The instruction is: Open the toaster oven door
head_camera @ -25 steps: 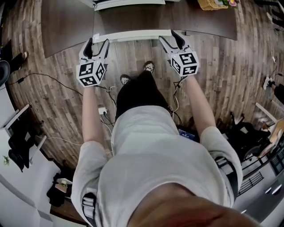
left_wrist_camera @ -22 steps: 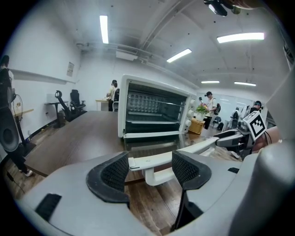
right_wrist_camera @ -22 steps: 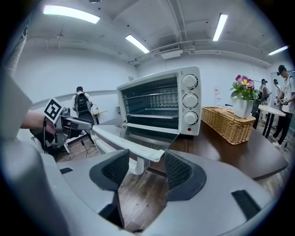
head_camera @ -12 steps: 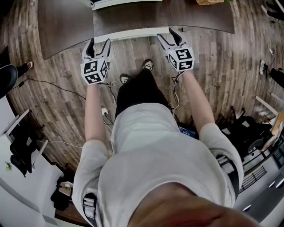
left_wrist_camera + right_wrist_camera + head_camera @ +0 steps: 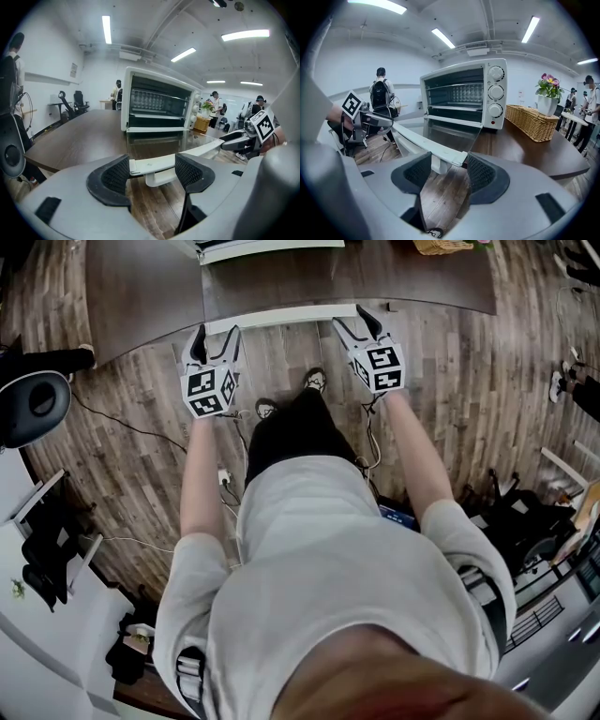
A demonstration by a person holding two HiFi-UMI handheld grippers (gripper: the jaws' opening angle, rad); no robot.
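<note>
A white toaster oven [image 5: 159,105] [image 5: 464,96] stands on a dark wood table [image 5: 141,296]. Its glass door [image 5: 281,282] [image 5: 450,133] lies folded down flat, and the white handle bar [image 5: 281,315] juts past the table edge. My left gripper [image 5: 211,338] [image 5: 152,171] is open, its jaws either side of the handle's left end [image 5: 152,164]. My right gripper [image 5: 354,322] [image 5: 450,174] is open around the handle's right end [image 5: 452,159]. Neither pair of pads presses on the bar.
A wicker basket [image 5: 534,122] and a flower pot [image 5: 547,101] sit on the table right of the oven. Cables [image 5: 225,479] trail over the plank floor by my feet. A black round object [image 5: 33,409] is at the left. People stand in the background.
Both grippers have crept a little closer to the handle; the left one shifted right. The black round object has come into view at the left. The door lies flat throughout.
</note>
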